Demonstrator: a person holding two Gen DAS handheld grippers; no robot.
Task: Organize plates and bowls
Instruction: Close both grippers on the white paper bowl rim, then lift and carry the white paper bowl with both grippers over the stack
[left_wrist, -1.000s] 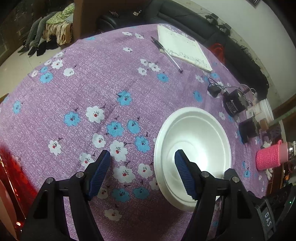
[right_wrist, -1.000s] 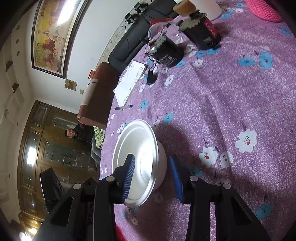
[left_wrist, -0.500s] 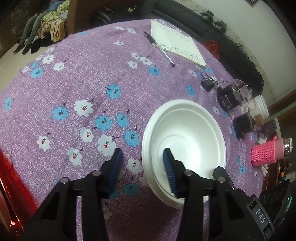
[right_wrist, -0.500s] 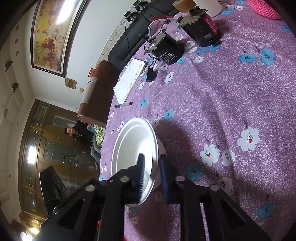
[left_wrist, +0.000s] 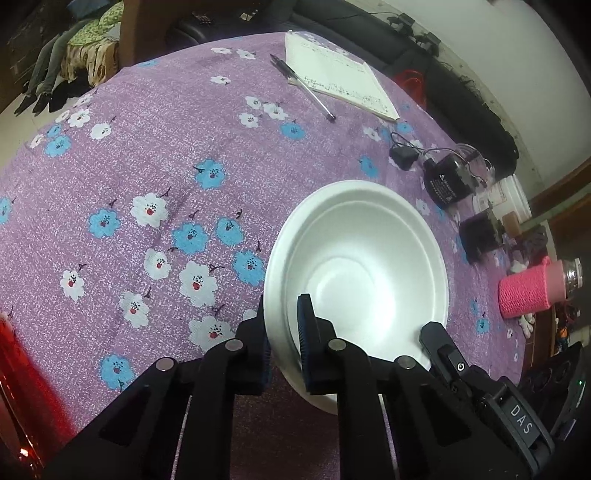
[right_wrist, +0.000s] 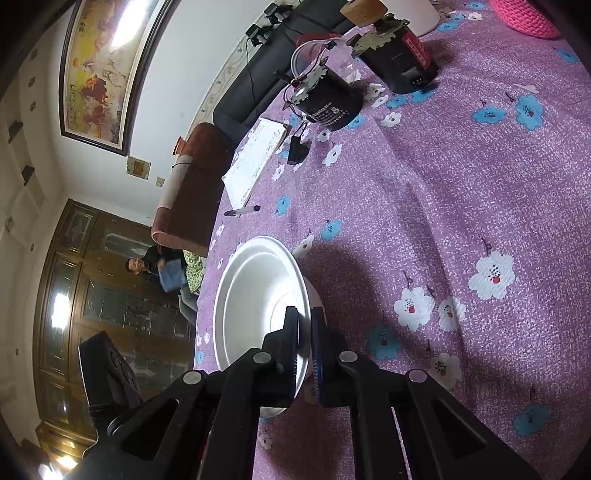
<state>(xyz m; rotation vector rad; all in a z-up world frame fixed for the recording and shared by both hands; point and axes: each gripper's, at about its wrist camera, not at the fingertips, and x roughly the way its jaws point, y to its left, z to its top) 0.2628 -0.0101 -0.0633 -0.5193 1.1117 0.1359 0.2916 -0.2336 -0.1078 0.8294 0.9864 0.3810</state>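
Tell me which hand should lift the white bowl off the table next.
Either, hardly a difference: both grip it. The left gripper and the right gripper are each shut on the rim of the white bowl, on separate parts of the rim. Lifting with both together looks steadiest.

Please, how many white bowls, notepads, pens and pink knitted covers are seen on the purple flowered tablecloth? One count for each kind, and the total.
White bowl: 1
Notepad: 1
Pen: 1
Pink knitted cover: 1
Total: 4
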